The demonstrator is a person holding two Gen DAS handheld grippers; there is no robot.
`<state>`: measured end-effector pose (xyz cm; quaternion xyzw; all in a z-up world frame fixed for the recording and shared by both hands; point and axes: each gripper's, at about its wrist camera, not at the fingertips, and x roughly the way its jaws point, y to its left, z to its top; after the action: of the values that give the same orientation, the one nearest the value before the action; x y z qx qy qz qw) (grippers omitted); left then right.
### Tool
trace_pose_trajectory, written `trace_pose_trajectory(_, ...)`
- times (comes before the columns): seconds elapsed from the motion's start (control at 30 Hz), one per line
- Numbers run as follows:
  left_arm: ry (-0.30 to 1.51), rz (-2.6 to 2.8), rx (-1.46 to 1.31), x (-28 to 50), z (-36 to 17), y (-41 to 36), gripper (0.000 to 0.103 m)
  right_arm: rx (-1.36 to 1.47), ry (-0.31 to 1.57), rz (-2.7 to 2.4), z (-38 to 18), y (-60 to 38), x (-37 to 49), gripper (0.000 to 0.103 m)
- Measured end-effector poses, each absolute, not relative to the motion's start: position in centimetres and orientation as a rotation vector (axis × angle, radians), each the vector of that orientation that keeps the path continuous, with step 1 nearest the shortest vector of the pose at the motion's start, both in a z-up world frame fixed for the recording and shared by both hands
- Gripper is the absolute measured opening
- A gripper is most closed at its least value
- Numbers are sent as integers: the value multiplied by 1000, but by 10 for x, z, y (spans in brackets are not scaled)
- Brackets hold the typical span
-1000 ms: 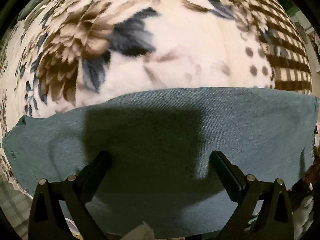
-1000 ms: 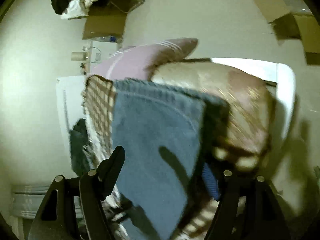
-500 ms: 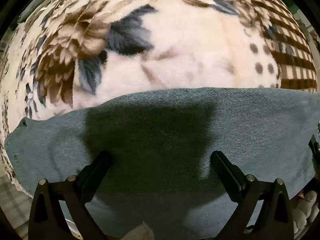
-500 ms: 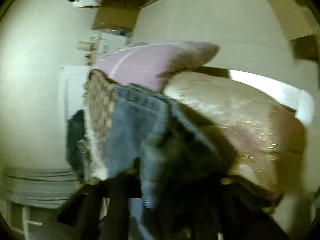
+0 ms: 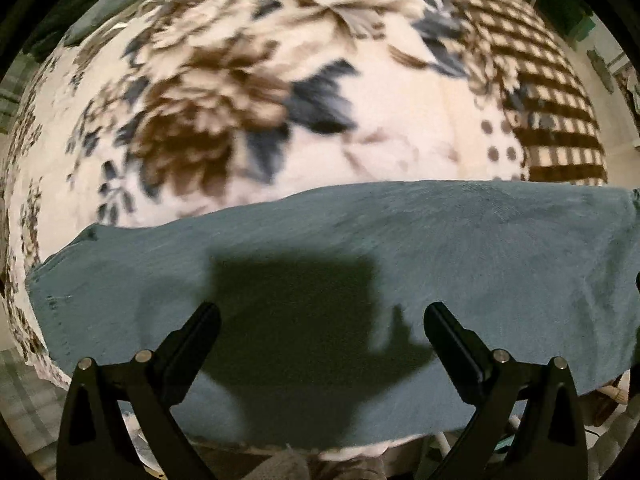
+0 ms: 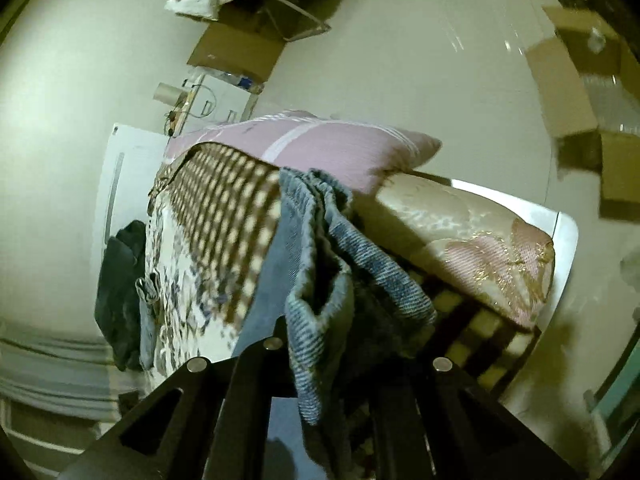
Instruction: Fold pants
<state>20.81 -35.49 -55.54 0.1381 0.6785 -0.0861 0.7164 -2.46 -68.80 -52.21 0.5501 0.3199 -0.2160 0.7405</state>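
On the blanket (image 5: 280, 92) the pants (image 5: 340, 280) lie flat, filling the left view from 3 to 9 o'clock. Right gripper (image 6: 332, 364) has just closed from wide open and is now clamped on a bunched denim edge, lifted since a second ago, so the fold looks started. Left gripper (image 5: 320, 320) hangs over the denim, fingers apart, holding nothing. Right fingertips are buried in cloth; the exact bite can't be made out. Pillow (image 6: 320, 148) at 12.

Blue denim pants (image 5: 460, 248) lie flat across the floral blanket (image 5: 360, 140); one end (image 6: 320, 280) bunched and lifted (folds hanging loose).
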Motion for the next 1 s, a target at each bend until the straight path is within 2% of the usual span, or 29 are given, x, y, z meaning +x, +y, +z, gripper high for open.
trace_pose_trajectory(0.3, 1438, -196, 253, 196, -506, -288, 103, 1061, 693, -465, -440, -614, -12, 7)
trace_pose_trajectory(0.53, 1405, -157, 211, 192, -475, -215, 103, 922, 732, -396, -401, -538, 6, 7)
trace_pose_trajectory(0.77, 1416, -76, 166, 177, -453, -121, 103, 779, 863, -260, -395, -423, 43, 7)
trace_pose_trajectory(1.0, 1465, 53, 75, 172, -464, -30, 103, 574, 1032, -62, -439, -270, 96, 7)
